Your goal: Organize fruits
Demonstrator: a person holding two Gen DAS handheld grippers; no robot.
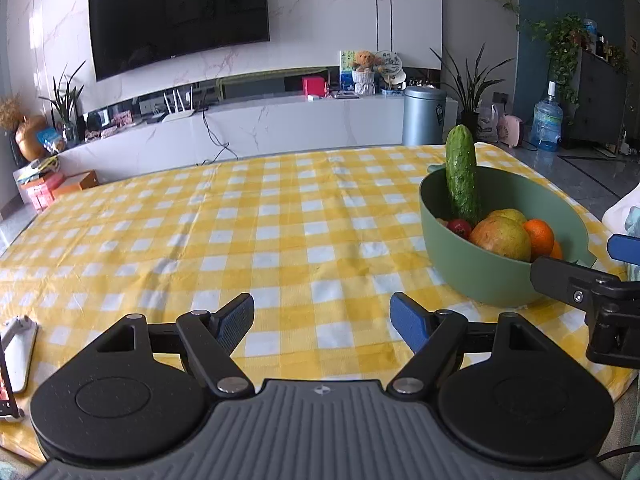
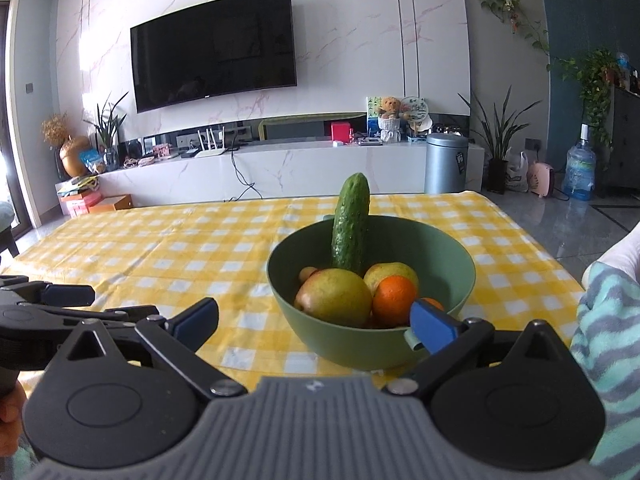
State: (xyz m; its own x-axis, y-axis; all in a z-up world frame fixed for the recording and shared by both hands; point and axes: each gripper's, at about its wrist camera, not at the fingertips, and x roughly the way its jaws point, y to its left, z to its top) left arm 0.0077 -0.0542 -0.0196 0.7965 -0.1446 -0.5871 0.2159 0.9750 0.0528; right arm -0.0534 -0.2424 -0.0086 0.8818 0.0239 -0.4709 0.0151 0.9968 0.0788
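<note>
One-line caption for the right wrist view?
Open right tongs face a green bowl holding an upright cucumber, pears and oranges.

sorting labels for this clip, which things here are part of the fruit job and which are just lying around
Job: bowl, cucumber, pears, orange, left gripper, right gripper.
Lying about: phone, TV, bin, water jug, teddy.

Both grippers: black linkage arms with silver screws, ribbed grey bodies, blue-padded fingers [image 1: 410, 322]; striped teal sleeve [image 2: 608, 344].
</note>
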